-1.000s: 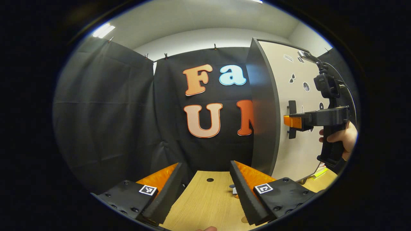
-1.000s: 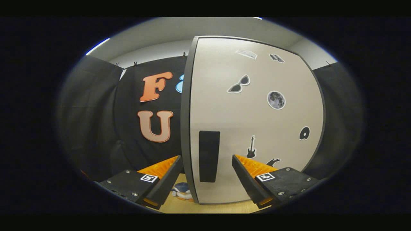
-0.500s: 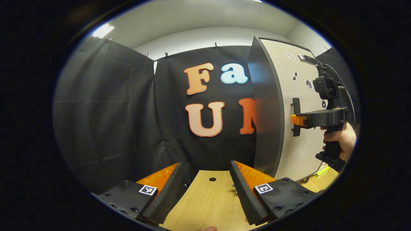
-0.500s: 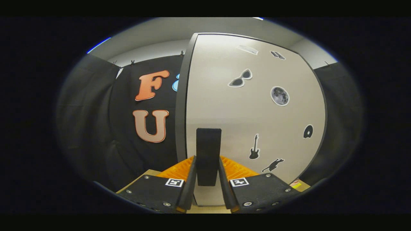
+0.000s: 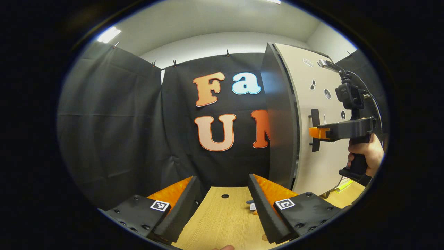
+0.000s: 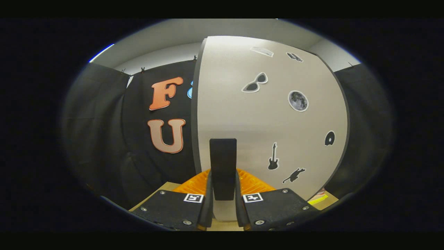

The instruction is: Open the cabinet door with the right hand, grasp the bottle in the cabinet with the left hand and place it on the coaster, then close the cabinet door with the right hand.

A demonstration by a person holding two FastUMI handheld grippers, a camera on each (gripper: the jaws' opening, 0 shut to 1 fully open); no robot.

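The cabinet (image 5: 277,118) stands at the right on the wooden table (image 5: 222,218). Its pale door (image 6: 270,125) carries several stickers and a black vertical handle (image 6: 223,163). My right gripper (image 6: 223,175) is shut on that handle, one finger on each side. In the left gripper view the right gripper (image 5: 317,132) clamps the handle (image 5: 315,119), held by a hand (image 5: 366,156). The door's edge (image 5: 295,132) stands a narrow crack off the cabinet, and the inside is hidden. My left gripper (image 5: 222,178) hangs open over the table with nothing between its fingers.
A small flat item (image 5: 251,205) lies on the table, partly hidden behind my left gripper's right finger. A yellow object (image 5: 343,185) sits beside the cabinet's foot. The table has a round hole (image 5: 225,196). Black cloth walls close the back and left.
My right gripper moved onto the handle and shut on it. Since then the door's handle edge has come slightly off the cabinet. My left gripper has barely moved.
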